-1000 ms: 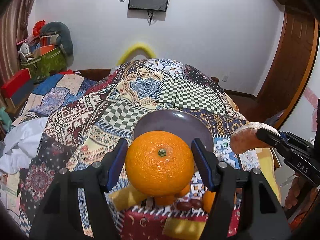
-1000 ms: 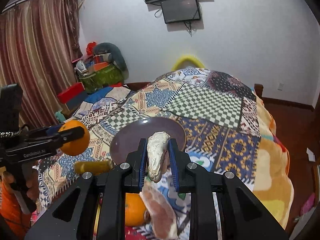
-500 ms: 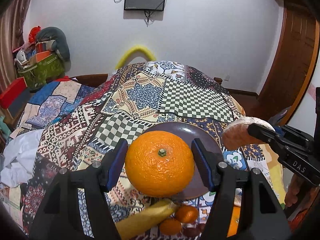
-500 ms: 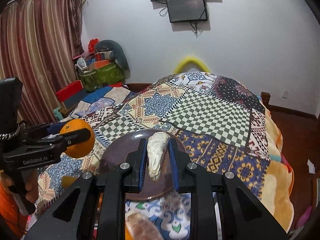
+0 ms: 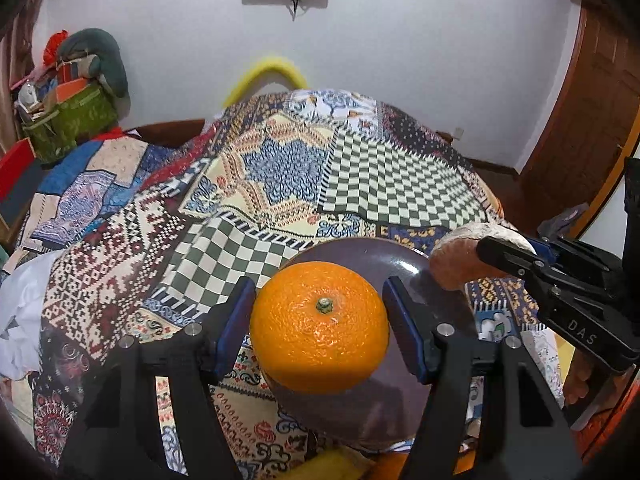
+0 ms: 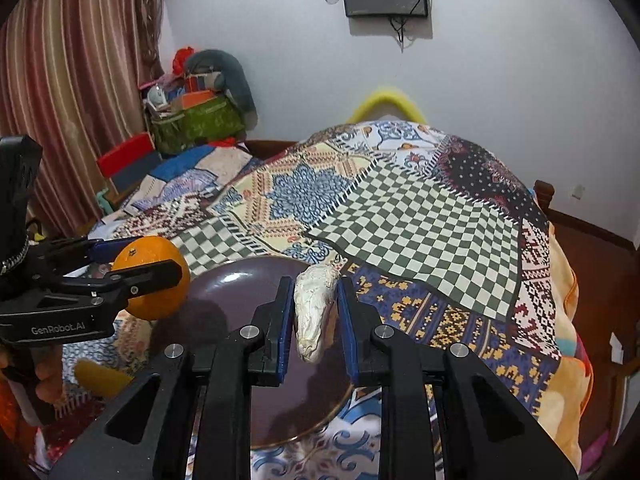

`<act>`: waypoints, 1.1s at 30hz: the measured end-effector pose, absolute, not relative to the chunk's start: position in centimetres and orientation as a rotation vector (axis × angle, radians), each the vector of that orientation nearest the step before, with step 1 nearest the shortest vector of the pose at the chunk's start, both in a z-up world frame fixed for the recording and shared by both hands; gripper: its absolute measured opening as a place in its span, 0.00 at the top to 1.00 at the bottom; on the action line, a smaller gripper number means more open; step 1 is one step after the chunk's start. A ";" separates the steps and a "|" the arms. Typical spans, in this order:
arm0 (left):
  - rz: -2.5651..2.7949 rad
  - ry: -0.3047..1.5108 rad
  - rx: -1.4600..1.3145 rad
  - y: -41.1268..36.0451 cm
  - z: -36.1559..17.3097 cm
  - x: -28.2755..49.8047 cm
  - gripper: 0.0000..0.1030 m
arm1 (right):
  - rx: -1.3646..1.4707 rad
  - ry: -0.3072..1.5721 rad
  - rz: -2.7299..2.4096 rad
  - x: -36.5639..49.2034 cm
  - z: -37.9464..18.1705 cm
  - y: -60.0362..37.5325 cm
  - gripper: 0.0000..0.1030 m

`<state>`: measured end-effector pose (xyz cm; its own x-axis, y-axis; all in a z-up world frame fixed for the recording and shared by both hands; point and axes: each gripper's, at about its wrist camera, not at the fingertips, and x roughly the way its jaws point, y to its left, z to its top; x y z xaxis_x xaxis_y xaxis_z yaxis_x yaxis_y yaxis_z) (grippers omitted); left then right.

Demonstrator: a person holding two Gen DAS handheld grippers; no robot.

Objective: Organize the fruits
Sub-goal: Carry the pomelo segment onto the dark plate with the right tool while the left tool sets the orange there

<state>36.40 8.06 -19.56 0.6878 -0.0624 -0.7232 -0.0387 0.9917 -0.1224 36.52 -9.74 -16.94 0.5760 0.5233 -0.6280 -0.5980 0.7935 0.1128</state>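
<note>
1. Patchwork quilt covers the bed, where the dark purple plate now lies directly under both grippers; a second ago it lay further ahead.
2. The left gripper clamps the orange above the plate's near half, so lowering and release seem next.
3. The right gripper pinches a pale, crusty fruit, its kind unclear, over the plate's middle.

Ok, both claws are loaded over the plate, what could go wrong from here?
1. The left claw grips the round orange only at its sides. Released high, it could roll off the shallow plate.
2. The right claw pinches the pale tuber-like piece by one end, so it may twist or slip out.
3. Both claws crowd the same plate and could bump.
</note>
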 end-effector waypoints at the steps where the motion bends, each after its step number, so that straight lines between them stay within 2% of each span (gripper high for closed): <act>1: -0.012 0.824 -0.124 8.0 -19.9 36.7 0.37 | -0.123 0.704 0.660 36.7 -17.3 -9.5 0.81; 13: -0.023 0.923 -0.109 7.4 -22.5 38.2 0.37 | -0.104 0.788 0.756 36.7 -18.3 -8.8 0.78; 19: -0.024 0.853 -0.097 7.3 -20.2 37.1 0.37 | -0.114 0.811 0.779 35.5 -18.4 -8.6 0.69; 33: 0.008 0.822 -0.071 7.9 -17.6 31.7 0.37 | -0.081 0.752 0.715 31.7 -15.5 -11.6 0.66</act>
<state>31.74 7.85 -17.63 0.6807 -0.0205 -0.7323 -0.0348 0.9976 -0.0604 31.66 -11.58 -15.46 0.5081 0.5651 -0.6500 -0.6205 0.7636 0.1788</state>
